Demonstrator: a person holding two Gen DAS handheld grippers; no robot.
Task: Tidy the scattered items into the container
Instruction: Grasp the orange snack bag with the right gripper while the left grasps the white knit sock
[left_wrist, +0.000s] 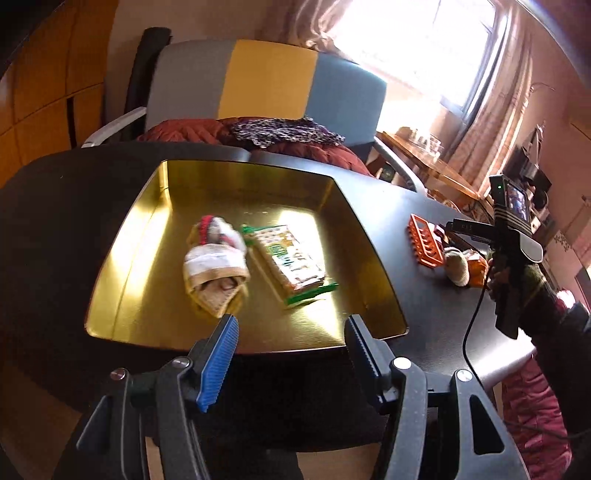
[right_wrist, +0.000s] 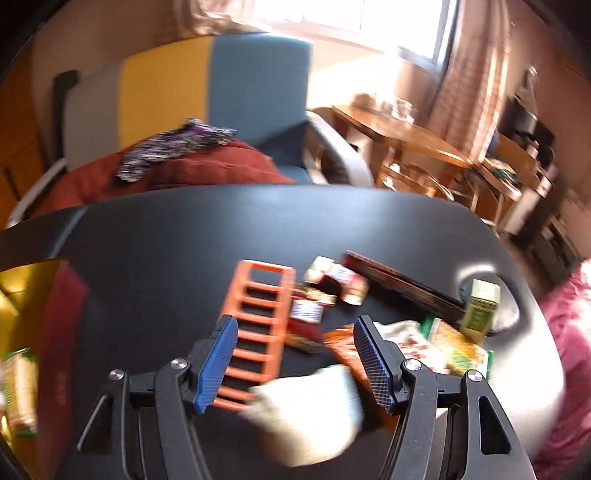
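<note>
A gold tray (left_wrist: 122, 291) sits on the black desk (left_wrist: 55, 221) with two things already inside: a rolled sock bundle (left_wrist: 216, 267) near its middle and a flat snack packet (left_wrist: 291, 266) just beside it. The left tongs (left_wrist: 291, 332) hang over the tray's near edge, jaws spread and empty.

Most of the clutter lies toward the desk's right edge. There the right tongs (right_wrist: 295, 332) hover low with jaws apart, gripping nothing, above a pale soft bundle (right_wrist: 310, 417), blurred, which looks like rolled cloth. Touching it on the left is an orange plastic rack (right_wrist: 258, 325); beyond are small red wrapped snacks (right_wrist: 332, 280), a dark flat bar (right_wrist: 402, 286), a green carton (right_wrist: 480, 308) standing upright and crinkled packets (right_wrist: 443, 343).

The cloth bundle looks light and squashy, likely to give under the pads, so a pinch across its thick middle should hold. The rack appears stiff and light; a grip on one long side rail seems safest. The glossy wrappers could slip.
</note>
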